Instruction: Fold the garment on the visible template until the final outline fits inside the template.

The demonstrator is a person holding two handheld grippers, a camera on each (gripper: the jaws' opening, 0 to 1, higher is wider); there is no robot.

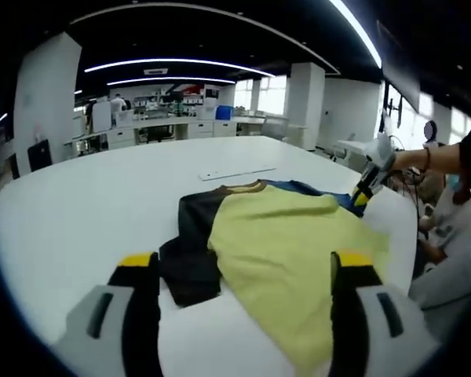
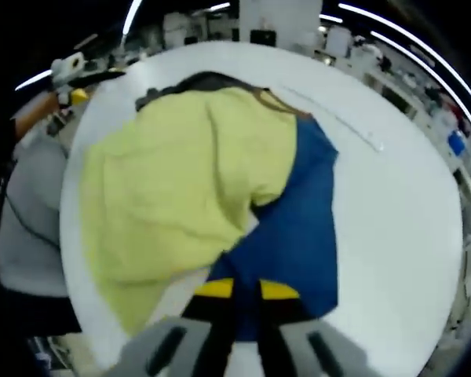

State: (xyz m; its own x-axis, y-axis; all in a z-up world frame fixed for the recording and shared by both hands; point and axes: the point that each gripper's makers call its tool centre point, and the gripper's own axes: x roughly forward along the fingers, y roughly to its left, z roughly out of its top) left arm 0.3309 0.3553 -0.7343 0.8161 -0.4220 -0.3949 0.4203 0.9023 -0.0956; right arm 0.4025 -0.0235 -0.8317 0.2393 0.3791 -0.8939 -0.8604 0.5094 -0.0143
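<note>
We saw garment [image 1: 286, 236] flat on tabletop [image 1: 94, 196], collar pointing away. Left hand-held gripper [image 1: 247, 271] wide; right hand-held gripper [image 2: 246, 292] pinched blue sleeve [image 2: 298, 228].

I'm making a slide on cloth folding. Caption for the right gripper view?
Right gripper, jaws nearly closed over the blue sleeve of a yellow garment on a white table.

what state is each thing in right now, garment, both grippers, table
garment: partly folded, yellow body bunched over a blue sleeve, black sleeve spread flat
left gripper: open, jaws wide apart above the garment's near edge
right gripper: shut on the garment's blue part
table: white, garment lying on it
</note>
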